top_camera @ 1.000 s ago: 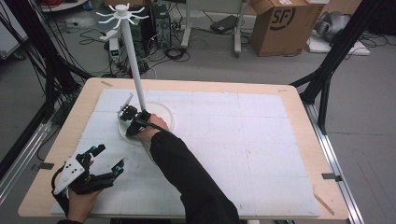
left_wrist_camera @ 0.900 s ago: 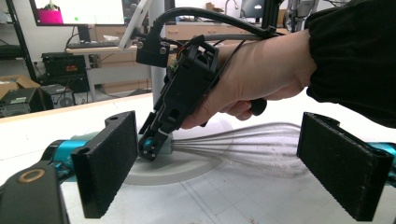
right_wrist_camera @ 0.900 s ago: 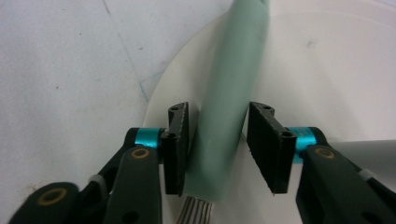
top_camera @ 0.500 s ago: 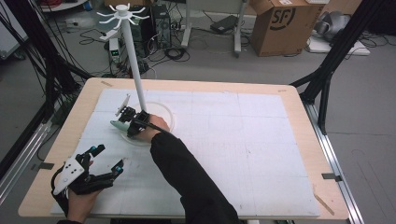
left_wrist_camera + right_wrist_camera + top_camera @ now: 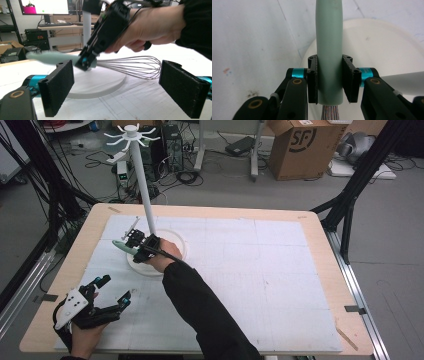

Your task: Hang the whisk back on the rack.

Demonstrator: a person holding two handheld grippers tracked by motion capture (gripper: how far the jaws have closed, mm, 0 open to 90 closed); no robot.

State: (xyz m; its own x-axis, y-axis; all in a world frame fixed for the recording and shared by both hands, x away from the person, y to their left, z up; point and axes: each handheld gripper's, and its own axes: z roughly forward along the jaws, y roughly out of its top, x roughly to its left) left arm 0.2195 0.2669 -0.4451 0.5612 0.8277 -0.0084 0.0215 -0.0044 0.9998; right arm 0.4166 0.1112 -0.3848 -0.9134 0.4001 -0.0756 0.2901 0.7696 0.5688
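A whisk (image 5: 110, 63) with a smooth, pale green cylindrical handle and a balloon of thin steel wires is clamped in the right gripper (image 5: 330, 82). In the right gripper view the two black, rough-faced pads press flat on either side of the handle, just above the point where the bundled wires enter it, and the handle runs straight up toward 12 o'clock. Teal collars sit behind each pad on the black linkage arms.

The whisk hangs over the round, flat white base (image 5: 172, 245) of a tall stand, whose plain white pole (image 5: 142, 182) rises to a crown of short hooked prongs (image 5: 131, 133). In the high view the base sits at about 10 o'clock on the table (image 5: 320, 227), a light wooden top covered by a white, faintly gridded mat (image 5: 250, 270). The handle tip points toward 9 o'clock from the pole foot.

The person's right hand (image 5: 159, 260), in a black sleeve (image 5: 205, 315), reaches diagonally from the bottom edge up to the base, wrapped round the gripper's grip. In the left gripper view the wires stretch out level just above the base.

The left gripper (image 5: 107, 292) rests low at about 8 o'clock on the mat, held in the left hand (image 5: 82, 337), its felt-like black pads spread wide with nothing between them.
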